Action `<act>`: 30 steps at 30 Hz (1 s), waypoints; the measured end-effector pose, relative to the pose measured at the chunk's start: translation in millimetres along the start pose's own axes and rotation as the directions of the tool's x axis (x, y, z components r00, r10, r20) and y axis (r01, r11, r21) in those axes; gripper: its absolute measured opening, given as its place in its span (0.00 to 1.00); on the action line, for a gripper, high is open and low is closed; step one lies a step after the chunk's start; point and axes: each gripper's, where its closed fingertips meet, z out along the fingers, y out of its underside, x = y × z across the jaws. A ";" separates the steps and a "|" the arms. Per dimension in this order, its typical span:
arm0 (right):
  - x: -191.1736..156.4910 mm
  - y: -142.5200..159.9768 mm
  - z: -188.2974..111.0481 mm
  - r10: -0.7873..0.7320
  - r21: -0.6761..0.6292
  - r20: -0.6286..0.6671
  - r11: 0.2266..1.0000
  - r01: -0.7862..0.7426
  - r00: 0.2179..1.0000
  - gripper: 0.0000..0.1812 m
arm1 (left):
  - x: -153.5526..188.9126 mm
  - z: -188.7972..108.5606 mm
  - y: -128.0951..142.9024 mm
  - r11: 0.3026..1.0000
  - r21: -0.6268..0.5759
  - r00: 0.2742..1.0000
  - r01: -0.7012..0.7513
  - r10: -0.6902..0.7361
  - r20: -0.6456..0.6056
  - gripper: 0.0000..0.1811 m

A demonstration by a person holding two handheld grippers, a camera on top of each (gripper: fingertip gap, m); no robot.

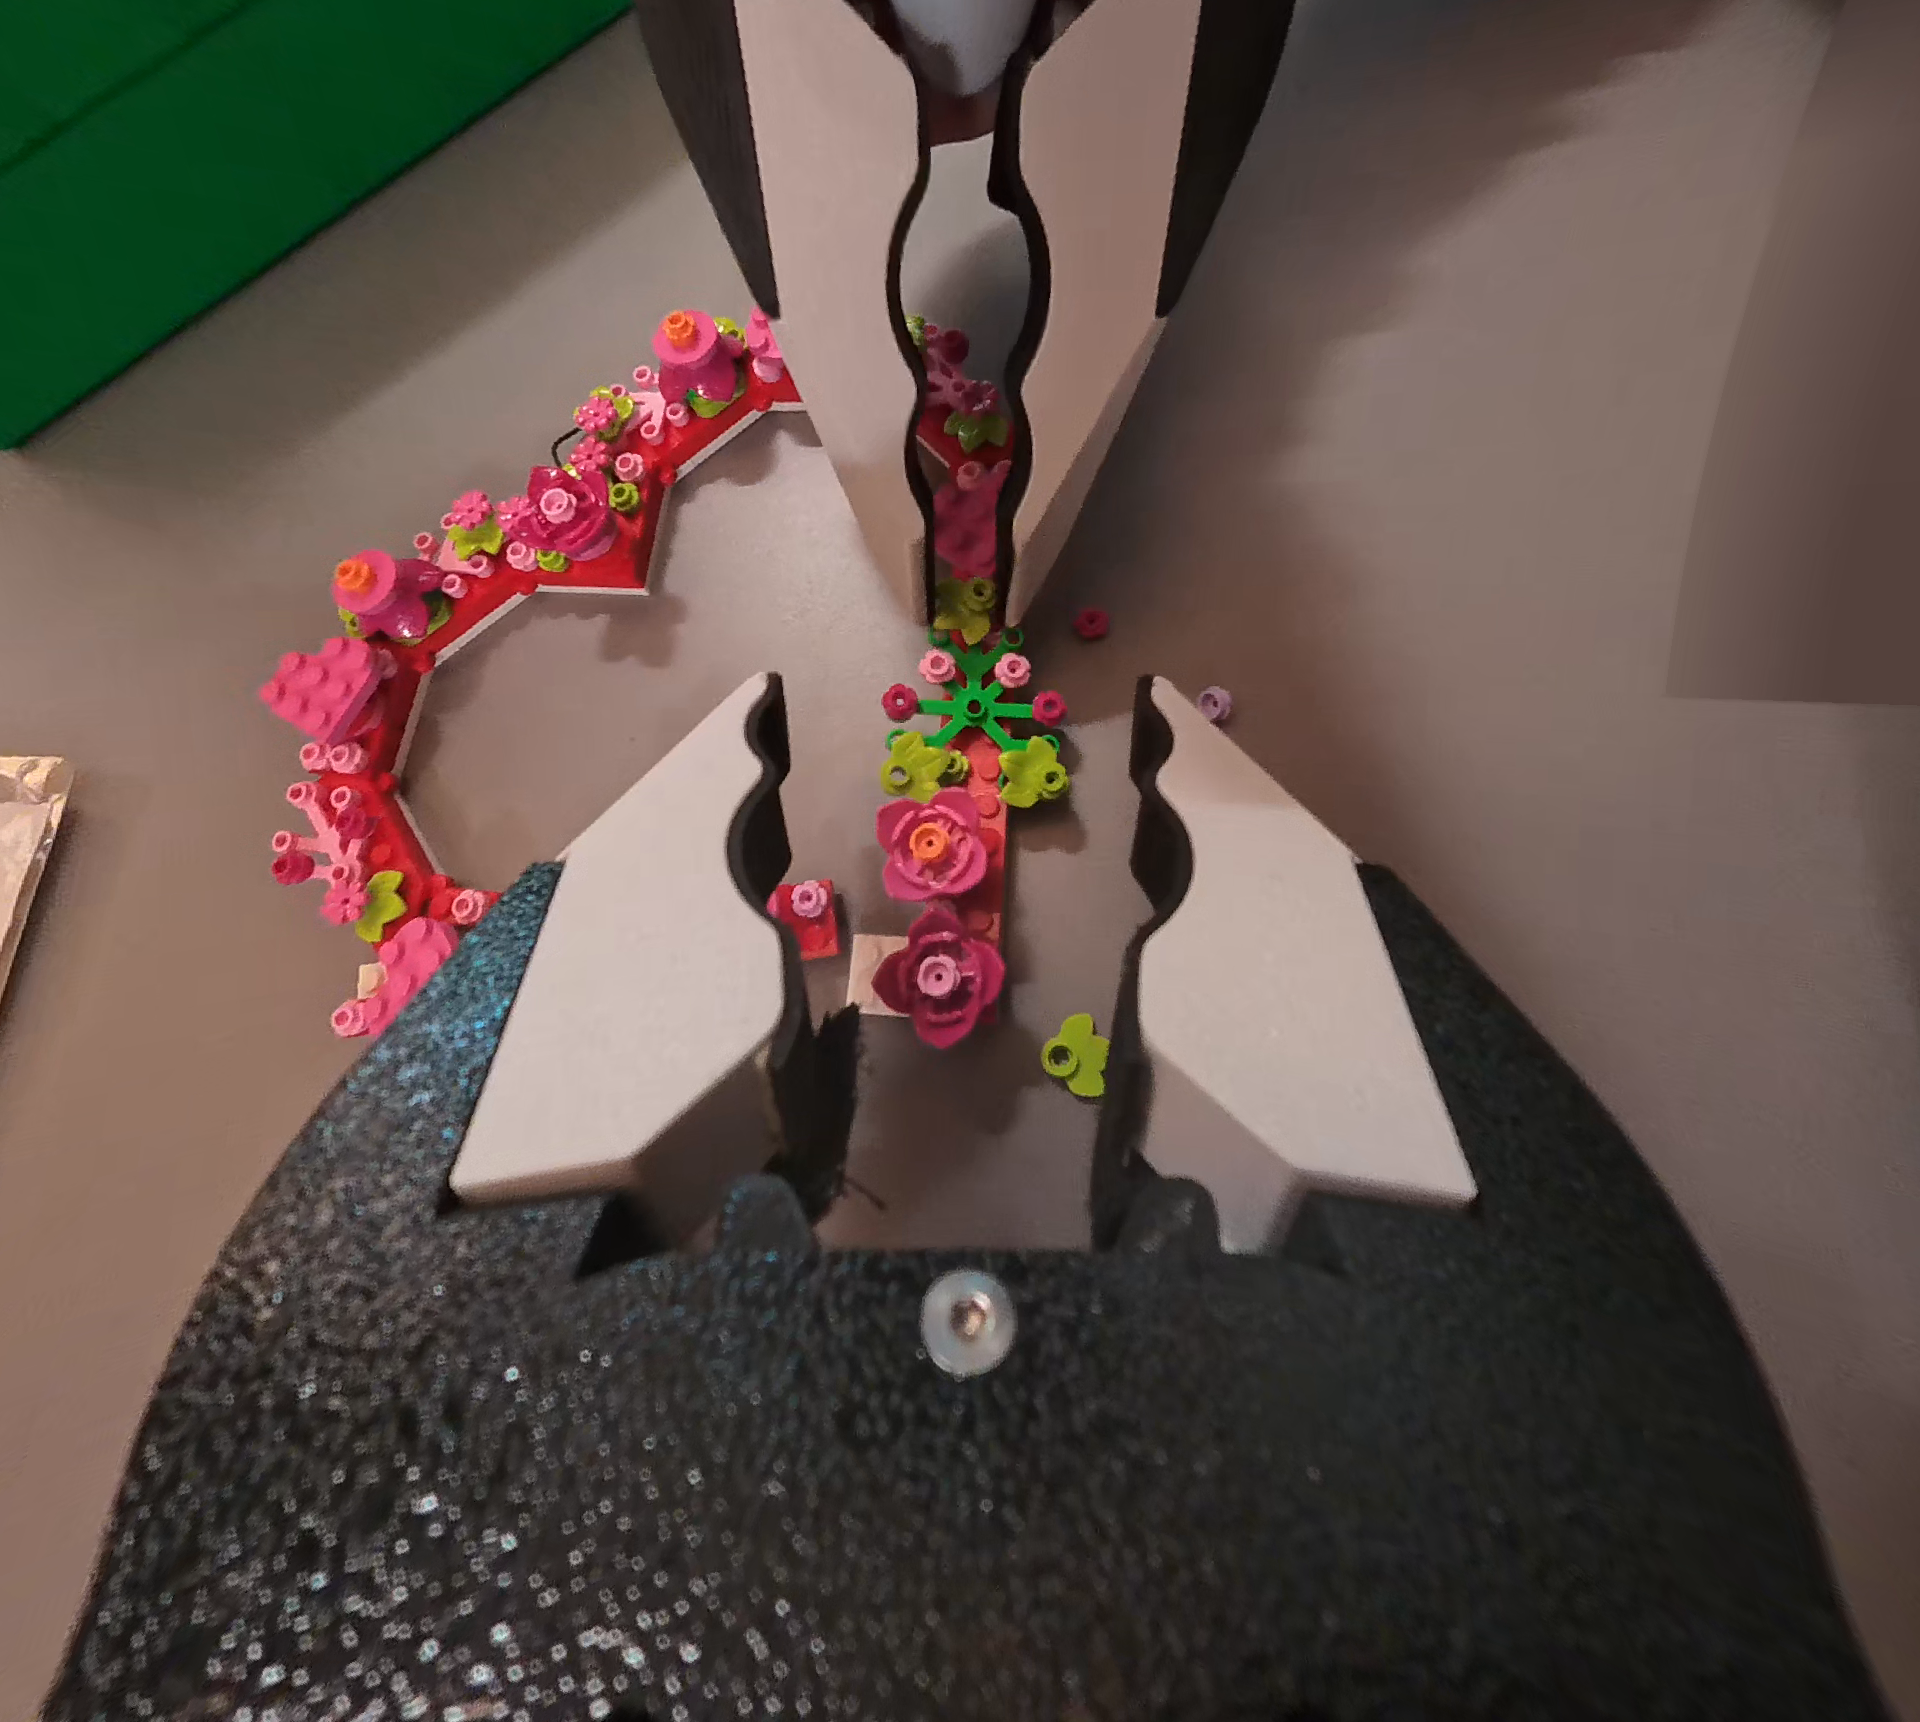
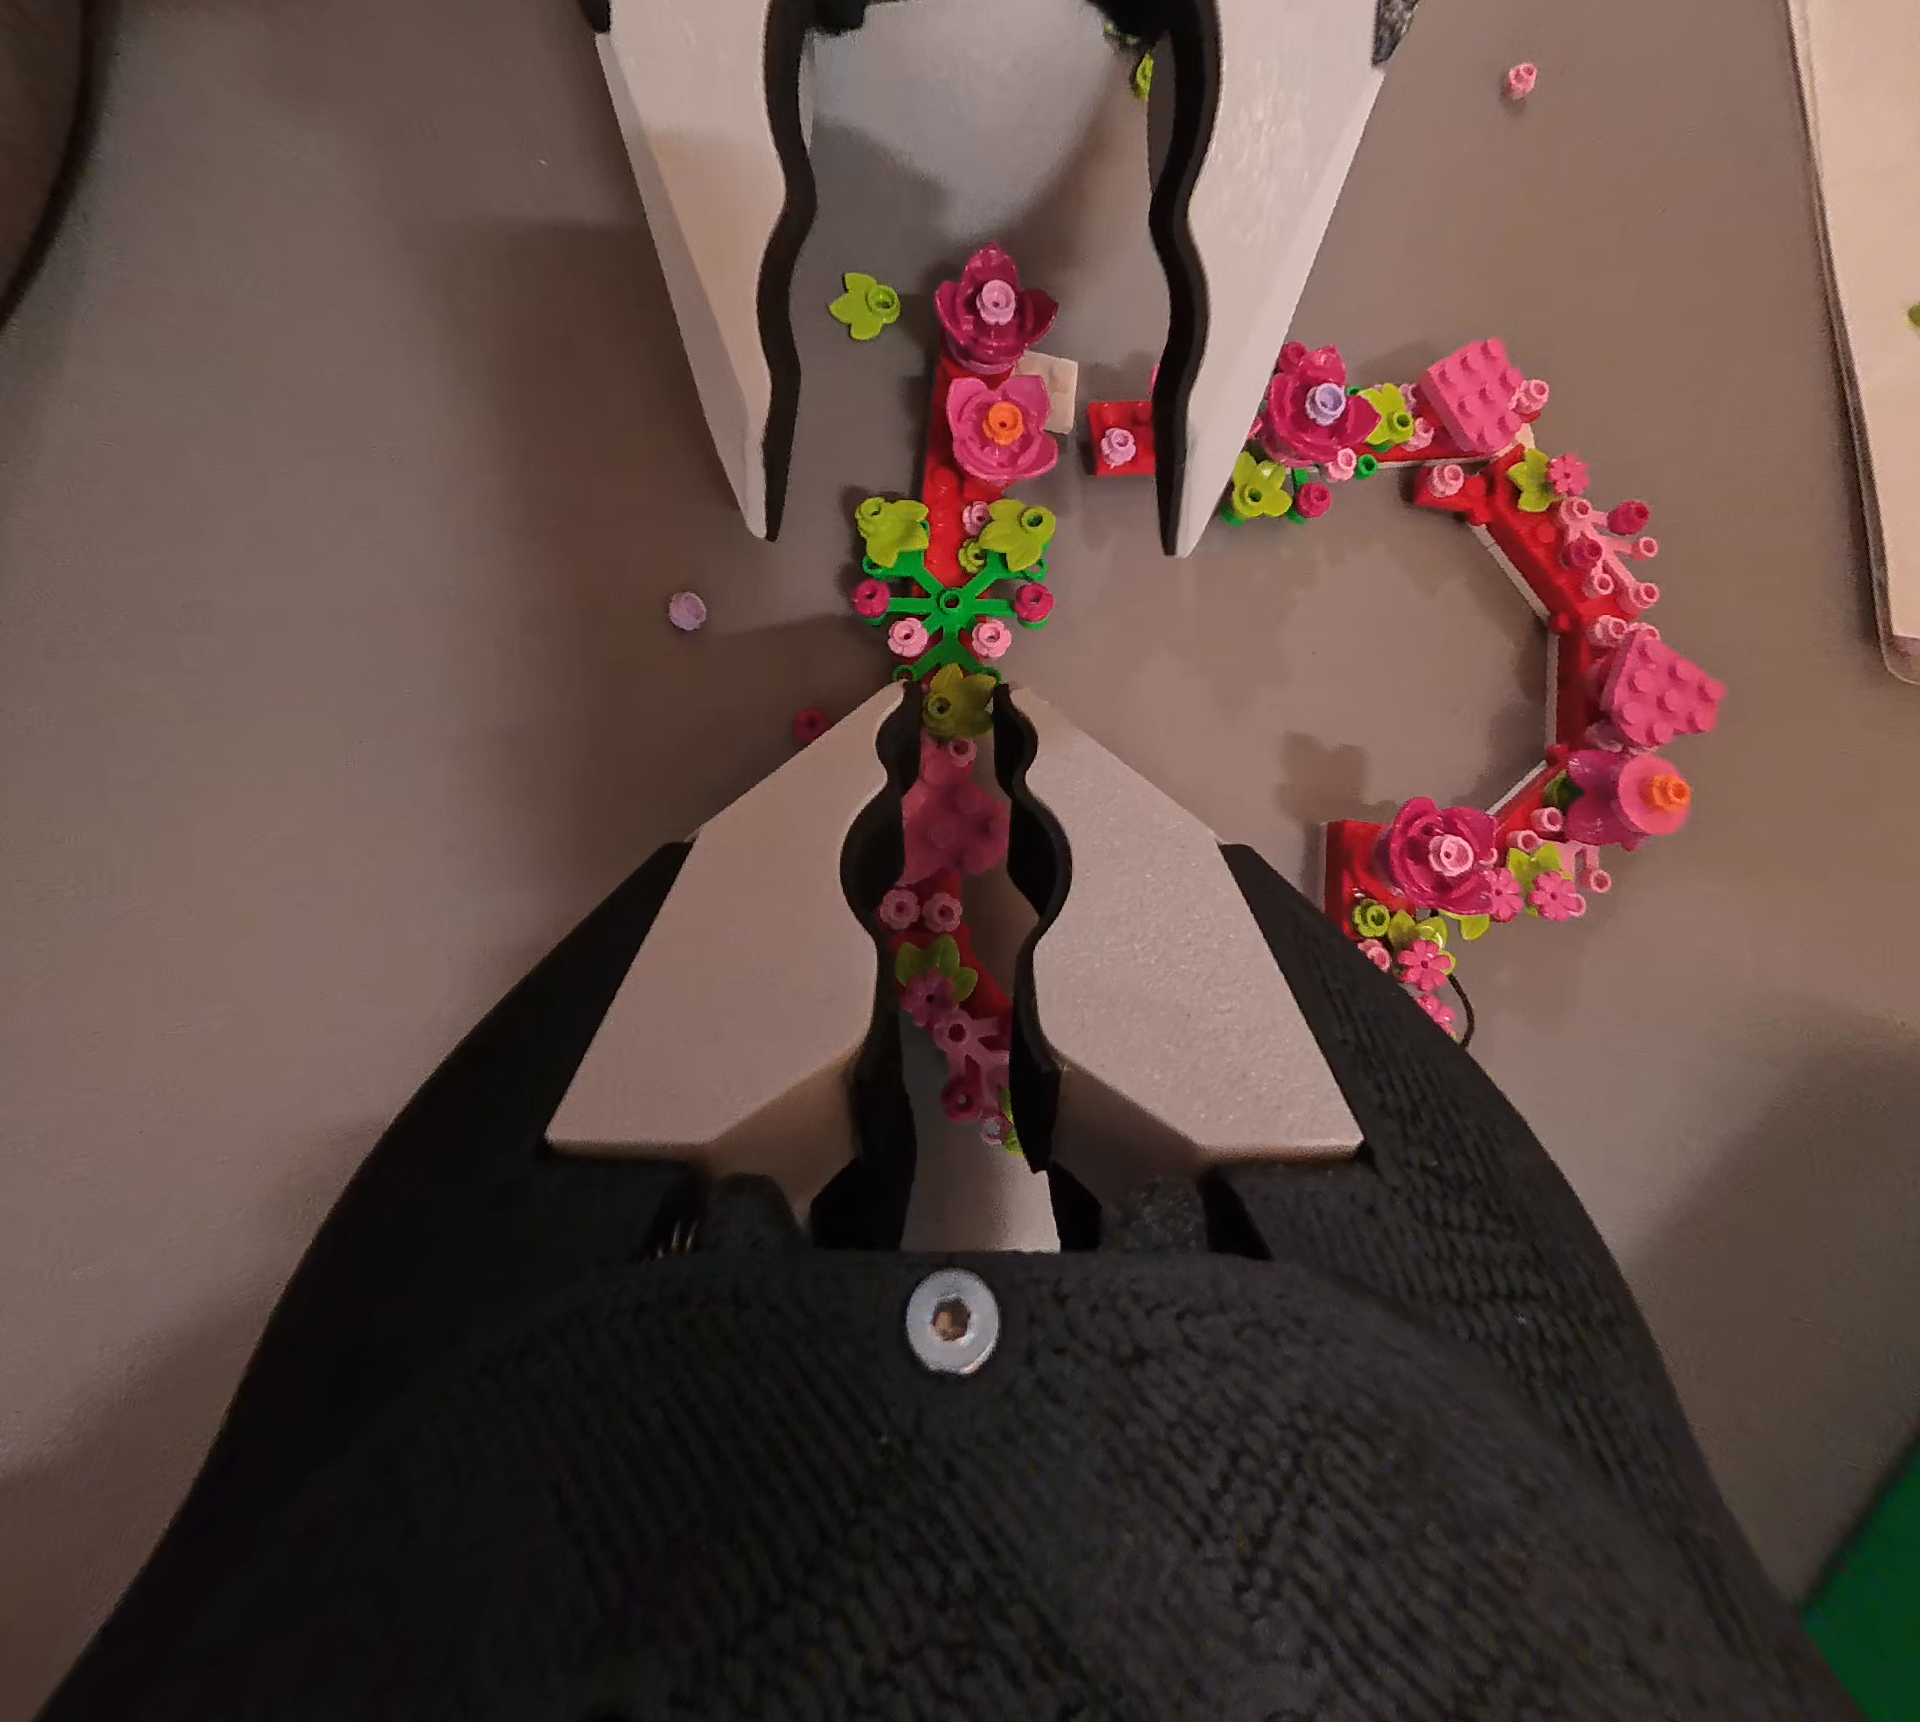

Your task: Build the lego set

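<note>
A red lego frame [image 1: 582, 519] covered with pink flowers and lime leaves lies on the grey table and curves round to a straight strip [image 1: 940, 851]. The strip carries two roses and a green stem piece [image 1: 971, 708]. My right gripper [image 2: 951, 701] is shut on the strip [image 2: 997, 425] just behind the green stem piece [image 2: 951, 602]; it also shows in the left wrist view [image 1: 966, 612]. My left gripper [image 1: 961, 690] is open, its fingers either side of the strip's rose end without touching it. In the right wrist view the left gripper [image 2: 971, 534] comes in from the top.
Loose pieces lie round the strip: a lime leaf [image 1: 1075, 1054], a small red plate with a pink stud [image 1: 810, 914], a lavender stud [image 1: 1214, 702] and a magenta stud [image 1: 1091, 623]. A green surface [image 1: 208, 62] lies at the back left. A booklet [image 2: 1849, 218] lies at the right edge.
</note>
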 end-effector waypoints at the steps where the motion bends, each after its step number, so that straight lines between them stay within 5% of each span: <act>1: 0.0 0.2 0.4 -0.002 -0.001 -0.001 1.000 0.002 1.000 0.06 | 0.5 0.0 0.2 1.000 -0.002 1.000 -0.002 0.002 -0.002 0.36; 30: 1.2 -1.1 2.4 0.073 0.063 0.047 0.995 -0.076 0.996 0.06 | -1.9 17.2 11.3 0.993 -0.111 0.999 -0.047 0.047 -0.009 0.27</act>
